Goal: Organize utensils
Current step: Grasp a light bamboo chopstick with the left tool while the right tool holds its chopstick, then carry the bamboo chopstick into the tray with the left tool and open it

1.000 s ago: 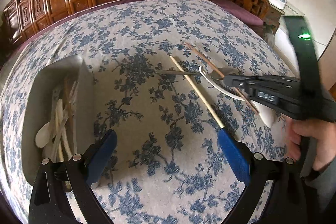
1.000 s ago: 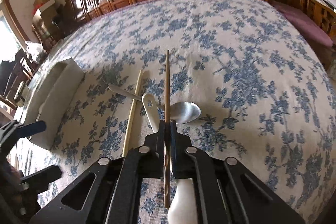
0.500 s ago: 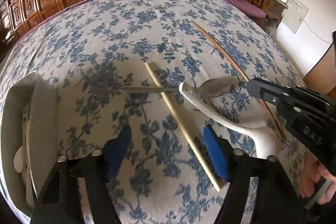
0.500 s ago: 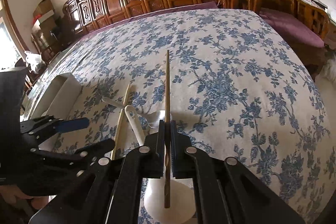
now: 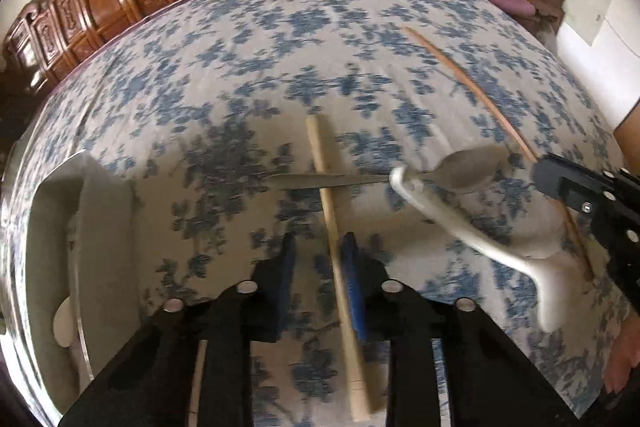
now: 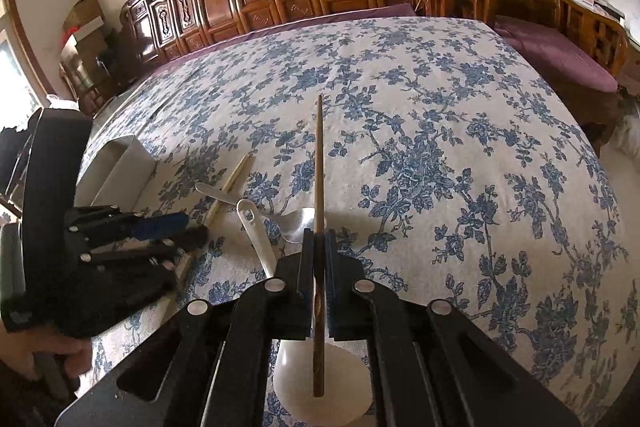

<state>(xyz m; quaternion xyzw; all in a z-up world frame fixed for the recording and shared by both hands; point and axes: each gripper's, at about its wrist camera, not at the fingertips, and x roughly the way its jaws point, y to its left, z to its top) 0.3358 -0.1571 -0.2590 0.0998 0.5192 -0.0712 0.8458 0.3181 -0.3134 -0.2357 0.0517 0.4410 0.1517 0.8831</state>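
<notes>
Lying between the closing left gripper [image 5: 318,259] jaws: pale chopstick [image 5: 334,227].

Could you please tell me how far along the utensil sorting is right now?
Some spoons already lie in the tray. The right gripper holds the dark chopstick; the left gripper has just been closing around the pale chopstick. The metal spoon and white spoon remain on the cloth.

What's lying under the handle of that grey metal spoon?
The pale wooden chopstick crosses beneath the grey metal spoon's handle on the blue floral tablecloth. The white ceramic spoon's looped end overlaps the neck, hiding that part.
</notes>
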